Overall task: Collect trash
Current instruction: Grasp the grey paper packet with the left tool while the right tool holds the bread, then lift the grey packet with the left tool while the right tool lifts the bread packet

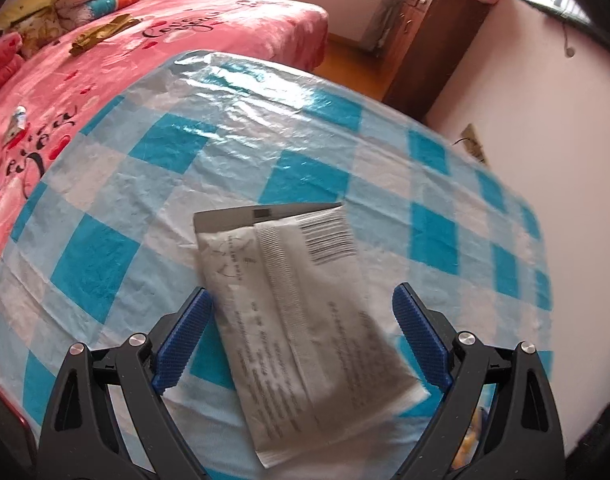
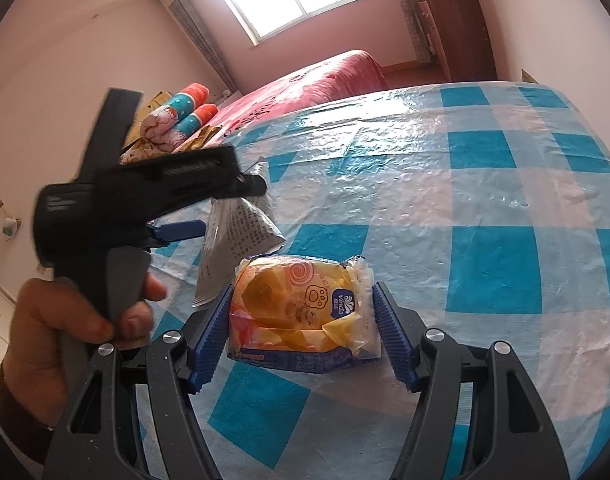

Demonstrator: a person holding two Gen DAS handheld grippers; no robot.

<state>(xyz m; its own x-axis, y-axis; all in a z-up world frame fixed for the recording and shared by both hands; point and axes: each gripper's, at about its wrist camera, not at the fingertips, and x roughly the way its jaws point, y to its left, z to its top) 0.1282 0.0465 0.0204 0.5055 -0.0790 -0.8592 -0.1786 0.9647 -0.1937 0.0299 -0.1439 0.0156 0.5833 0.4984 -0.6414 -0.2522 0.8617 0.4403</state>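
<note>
Checked table [image 1: 105, 200]; sachet [image 1: 305, 312] between left claw [image 1: 301, 308] pads.

The far and right parts of the checkered worktop [image 2: 485, 184] are bare, so a gripper can pass freely there. Near the front edge, the yellow tissue pack [image 2: 301, 308] and the grey sachet [image 1: 301, 320] lie close together. The left gripper [image 2: 209, 232] hangs over the sachet and blocks that side.
</note>
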